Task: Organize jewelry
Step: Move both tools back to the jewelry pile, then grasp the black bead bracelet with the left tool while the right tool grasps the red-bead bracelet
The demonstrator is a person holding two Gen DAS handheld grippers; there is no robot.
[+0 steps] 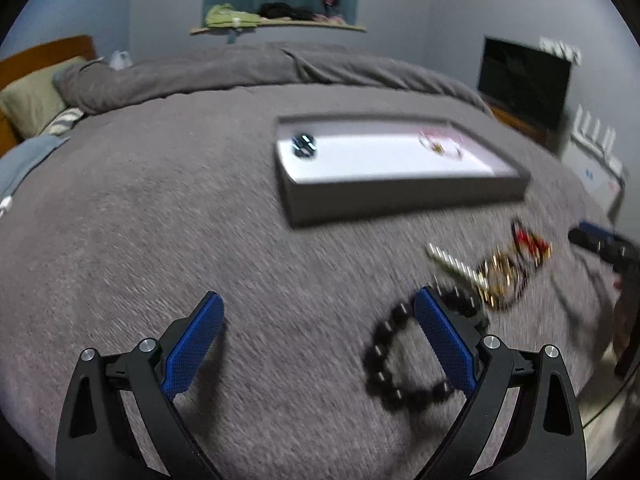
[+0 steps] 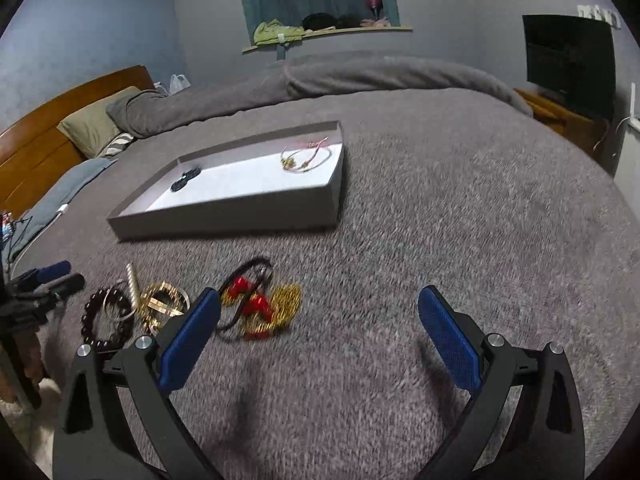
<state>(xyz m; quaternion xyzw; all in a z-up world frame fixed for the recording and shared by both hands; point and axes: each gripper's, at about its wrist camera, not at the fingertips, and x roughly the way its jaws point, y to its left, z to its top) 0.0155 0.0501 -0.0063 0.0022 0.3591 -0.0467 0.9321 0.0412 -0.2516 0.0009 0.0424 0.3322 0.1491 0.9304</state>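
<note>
- No legible brand, label or writing anywhere; frames partly smeared by blur.
- One shallow rectangular grey tray point(image 2: 224, 216) with a white floor, lying on the bed point(image 2: 440, 220) toward its middle, on a coarse grey knitted blanket.
- Two pieces inside the tray: a dark beaded piece point(image 2: 185, 179) near its left end, a thin pink-and-gold bracelet point(image 2: 306, 156) near its right end.
- Loose cluster on the blanket near the front edge of the bed, between the tray and the claws: one black round-bead bracelet point(image 1: 394, 364), one pale bar-link strip point(image 1: 452, 262), one gold bangle bundle point(image 2: 162, 306), one dark cord with red beads and gold chain point(image 2: 256, 304).
- Exact count within the gold bundle unclear.
- Left claw point(image 1: 318, 346): blue ribbed pads spread wide, empty, right pad overlapping the black bead bracelet in view; contact not discernible.
- Right claw point(image 2: 320, 340): blue pads wide apart, empty, over bare blanket, left pad just beside the red-bead cord.
</note>
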